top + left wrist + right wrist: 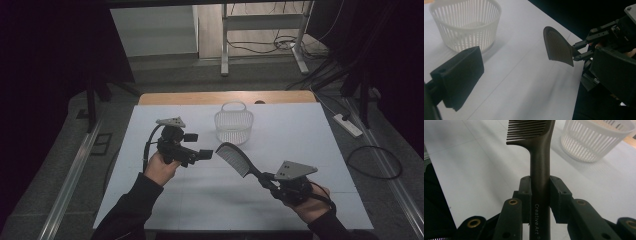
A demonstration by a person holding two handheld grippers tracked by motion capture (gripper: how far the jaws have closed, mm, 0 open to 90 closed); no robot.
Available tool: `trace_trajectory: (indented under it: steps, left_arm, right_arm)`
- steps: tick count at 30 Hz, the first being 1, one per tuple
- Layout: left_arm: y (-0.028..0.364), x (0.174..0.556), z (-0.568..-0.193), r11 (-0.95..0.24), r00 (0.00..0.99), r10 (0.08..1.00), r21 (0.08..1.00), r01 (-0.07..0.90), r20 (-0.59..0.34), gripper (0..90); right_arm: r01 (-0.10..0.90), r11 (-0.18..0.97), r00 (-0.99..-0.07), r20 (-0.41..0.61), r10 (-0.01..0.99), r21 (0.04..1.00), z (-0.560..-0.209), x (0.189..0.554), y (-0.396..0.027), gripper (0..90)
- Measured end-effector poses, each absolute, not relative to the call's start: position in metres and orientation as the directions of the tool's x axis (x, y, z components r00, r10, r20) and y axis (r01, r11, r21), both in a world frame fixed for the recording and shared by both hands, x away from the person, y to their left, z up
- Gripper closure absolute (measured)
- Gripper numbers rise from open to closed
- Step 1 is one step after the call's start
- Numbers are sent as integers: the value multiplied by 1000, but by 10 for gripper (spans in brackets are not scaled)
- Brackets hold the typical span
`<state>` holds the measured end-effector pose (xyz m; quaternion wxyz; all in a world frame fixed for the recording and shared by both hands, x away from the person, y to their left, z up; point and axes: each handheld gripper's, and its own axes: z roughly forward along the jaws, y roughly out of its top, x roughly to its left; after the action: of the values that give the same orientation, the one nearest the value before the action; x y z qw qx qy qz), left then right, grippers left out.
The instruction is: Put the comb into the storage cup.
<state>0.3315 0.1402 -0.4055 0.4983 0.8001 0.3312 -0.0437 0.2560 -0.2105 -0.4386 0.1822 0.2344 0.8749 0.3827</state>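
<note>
My right gripper is shut on the handle of a dark comb, which slants up and to the left above the white table. In the right gripper view the jaws clamp the comb at mid-handle, with the teeth at the far end. My left gripper is held above the table's left half, open with nothing between its jaws, and points right toward the comb's toothed end. A white slatted basket stands upright near the table's back middle. The left gripper view has the comb, the basket and the right gripper.
A wooden strip runs along the table's far edge. On the floor, a power strip and cables lie to the right. A metal frame stands behind. Dark curtains flank both sides.
</note>
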Motion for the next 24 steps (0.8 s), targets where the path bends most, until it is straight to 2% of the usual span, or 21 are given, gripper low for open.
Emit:
trace_trajectory:
  steps: [24]
  left_arm:
    - [133,334,-415,-260,759,423,736,625,-495,0]
  right_arm:
    - [184,609,-859,-175,482,772,-441,246,-190,724]
